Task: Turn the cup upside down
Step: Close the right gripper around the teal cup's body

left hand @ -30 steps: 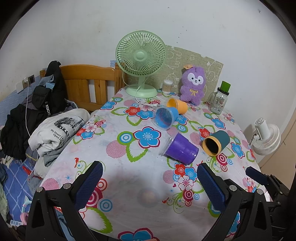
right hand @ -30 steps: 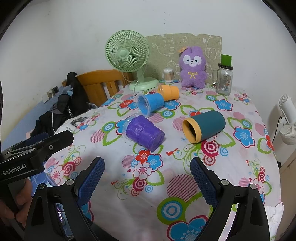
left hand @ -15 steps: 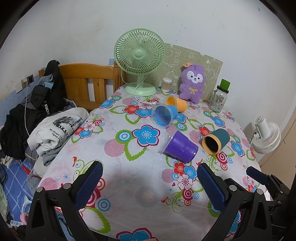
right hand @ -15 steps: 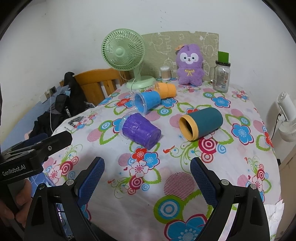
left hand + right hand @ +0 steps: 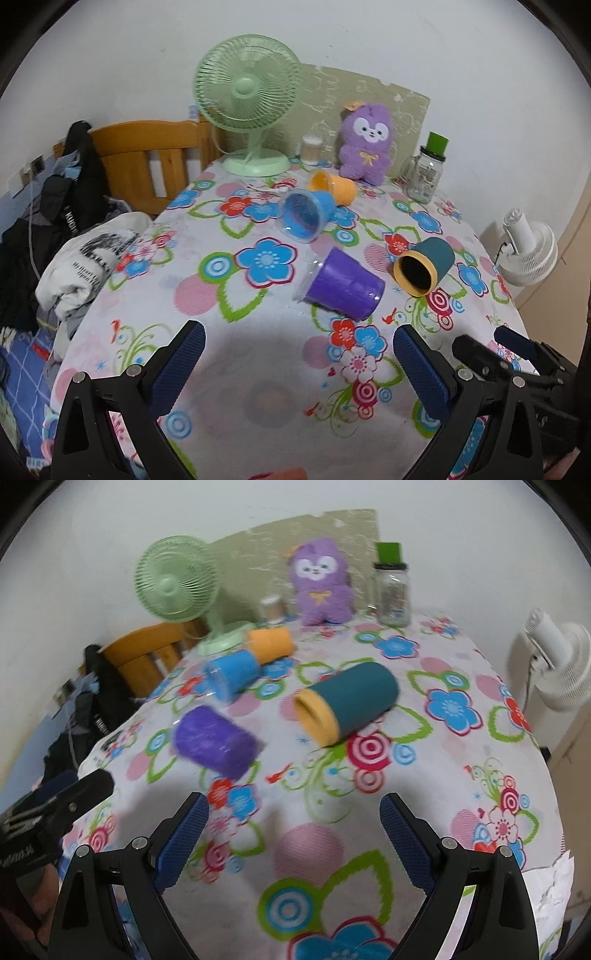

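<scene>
Several cups lie on their sides on the flowered tablecloth: a purple cup, a teal cup with a yellow rim, a blue cup and an orange cup. My left gripper is open and empty, short of the purple cup. My right gripper is open and empty, short of the teal cup. The right gripper also shows at the left wrist view's lower right.
A green fan, a small jar, a purple plush toy and a glass bottle with a green lid stand along the far edge. A wooden chair with clothes is at the left. A white fan stands right.
Both grippers have moved forward toward the cups, which now look larger. The right wrist view has swung toward the teal cup and is blurred. No cup has moved.
</scene>
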The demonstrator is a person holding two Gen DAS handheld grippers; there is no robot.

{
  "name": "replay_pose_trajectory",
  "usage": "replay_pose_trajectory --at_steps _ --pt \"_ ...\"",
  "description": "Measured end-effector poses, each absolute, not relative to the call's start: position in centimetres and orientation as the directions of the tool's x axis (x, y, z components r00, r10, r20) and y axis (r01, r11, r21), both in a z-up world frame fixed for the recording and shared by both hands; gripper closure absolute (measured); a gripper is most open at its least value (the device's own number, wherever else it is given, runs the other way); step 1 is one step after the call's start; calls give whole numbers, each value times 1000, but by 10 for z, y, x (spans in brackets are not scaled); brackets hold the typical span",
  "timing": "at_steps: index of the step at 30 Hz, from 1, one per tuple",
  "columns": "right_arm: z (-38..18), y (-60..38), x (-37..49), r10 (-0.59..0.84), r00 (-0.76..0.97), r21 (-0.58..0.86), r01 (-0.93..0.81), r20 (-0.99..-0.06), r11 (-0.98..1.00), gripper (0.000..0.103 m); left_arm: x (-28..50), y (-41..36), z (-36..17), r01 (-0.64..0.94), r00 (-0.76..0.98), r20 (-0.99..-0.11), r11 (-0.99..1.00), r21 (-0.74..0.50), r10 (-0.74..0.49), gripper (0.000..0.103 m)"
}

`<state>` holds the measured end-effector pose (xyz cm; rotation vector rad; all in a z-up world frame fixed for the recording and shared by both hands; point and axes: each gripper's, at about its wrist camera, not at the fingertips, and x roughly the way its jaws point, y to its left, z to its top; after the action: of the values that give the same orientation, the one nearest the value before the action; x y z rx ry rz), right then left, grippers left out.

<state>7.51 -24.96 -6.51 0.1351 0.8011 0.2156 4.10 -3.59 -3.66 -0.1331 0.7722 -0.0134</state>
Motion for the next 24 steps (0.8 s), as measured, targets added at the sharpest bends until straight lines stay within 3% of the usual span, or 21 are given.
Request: replay_pose_trajectory --at_steps 13,24 --pt "-73 -275 149 148 639 214 26 -755 977 8 115 -67 -41 84 696 -706 991 -104 -133 0" --pt "-91 -304 223 201 570 366 190 -797 911 8 172 -76 -44 114 676 -720 988 -108 -157 0"
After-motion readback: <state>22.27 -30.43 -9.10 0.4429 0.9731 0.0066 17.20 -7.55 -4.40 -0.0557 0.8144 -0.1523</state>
